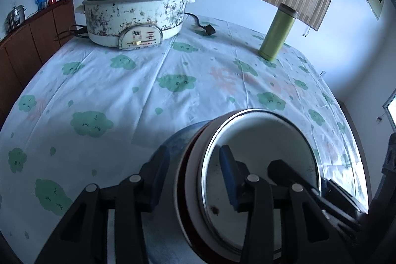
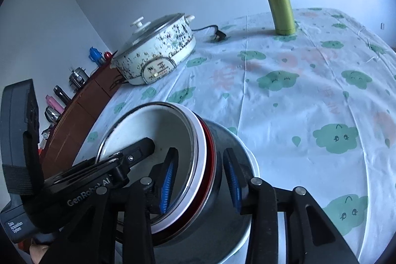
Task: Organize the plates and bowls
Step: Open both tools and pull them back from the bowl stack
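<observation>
A nested stack of bowls (image 1: 259,165) is tilted above the cloud-print tablecloth (image 1: 123,95): a white bowl innermost, a red-rimmed one around it, a dark blue-grey one outermost. My left gripper (image 1: 195,165) is shut on the stack's left wall, one finger inside, one outside. My right gripper (image 2: 201,177) is shut on the opposite wall of the stack (image 2: 217,165), also one finger inside and one outside. The left gripper's body (image 2: 74,180) shows at the left of the right wrist view.
A speckled white electric pot (image 1: 136,16) with a glass lid stands at the table's far left, its cord and plug (image 1: 205,29) beside it. A green flask (image 1: 277,34) stands at the far right. A brown cabinet (image 1: 32,41) with small items runs along the left.
</observation>
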{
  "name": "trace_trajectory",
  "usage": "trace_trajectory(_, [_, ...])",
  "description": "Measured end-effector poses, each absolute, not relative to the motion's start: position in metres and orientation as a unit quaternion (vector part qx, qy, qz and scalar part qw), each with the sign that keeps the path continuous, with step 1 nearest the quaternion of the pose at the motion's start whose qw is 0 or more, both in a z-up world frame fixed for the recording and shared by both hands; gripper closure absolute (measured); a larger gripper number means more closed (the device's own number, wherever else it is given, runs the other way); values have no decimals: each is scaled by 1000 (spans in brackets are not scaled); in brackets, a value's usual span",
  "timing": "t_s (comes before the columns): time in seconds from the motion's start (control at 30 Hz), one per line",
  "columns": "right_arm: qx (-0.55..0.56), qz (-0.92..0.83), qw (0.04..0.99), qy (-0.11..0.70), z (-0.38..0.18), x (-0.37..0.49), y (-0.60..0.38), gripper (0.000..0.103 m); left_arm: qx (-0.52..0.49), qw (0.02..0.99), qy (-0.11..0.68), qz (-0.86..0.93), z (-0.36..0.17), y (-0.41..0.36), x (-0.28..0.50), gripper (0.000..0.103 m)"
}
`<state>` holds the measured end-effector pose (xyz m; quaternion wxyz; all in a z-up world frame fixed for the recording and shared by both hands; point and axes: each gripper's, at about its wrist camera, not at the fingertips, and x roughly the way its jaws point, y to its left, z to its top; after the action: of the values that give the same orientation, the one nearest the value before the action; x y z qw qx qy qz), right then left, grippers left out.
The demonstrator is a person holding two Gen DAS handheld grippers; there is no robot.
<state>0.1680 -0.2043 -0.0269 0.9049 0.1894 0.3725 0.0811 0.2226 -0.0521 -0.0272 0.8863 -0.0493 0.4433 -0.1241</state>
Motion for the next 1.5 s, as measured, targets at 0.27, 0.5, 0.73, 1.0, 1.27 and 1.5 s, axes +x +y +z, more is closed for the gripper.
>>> trace_trajectory(0.27, [196, 62, 920, 334, -24, 156, -213, 48, -29, 893, 433, -120, -30, -58, 217, 55])
trace_trajectory(0.5, [198, 58, 923, 325, -23, 149, -217, 48, -12, 902, 419, -105, -28, -60, 209, 51])
trace_trajectory(0.73, [203, 37, 935, 287, -16, 130, -228, 48, -4, 924, 372, -94, -13, -56, 195, 31])
trace_trajectory(1.0, [207, 13, 948, 242, -13, 105, -237, 37, 3, 941, 325, -95, -4, -57, 176, 31])
trace_trajectory(1.27, [190, -22, 964, 187, -7, 70, -241, 31, 0, 969, 240, -61, 9, -44, 147, 4])
trace_trajectory(1.5, [177, -38, 970, 162, -4, 54, -239, 30, -12, 974, 220, -59, 5, -29, 123, 0])
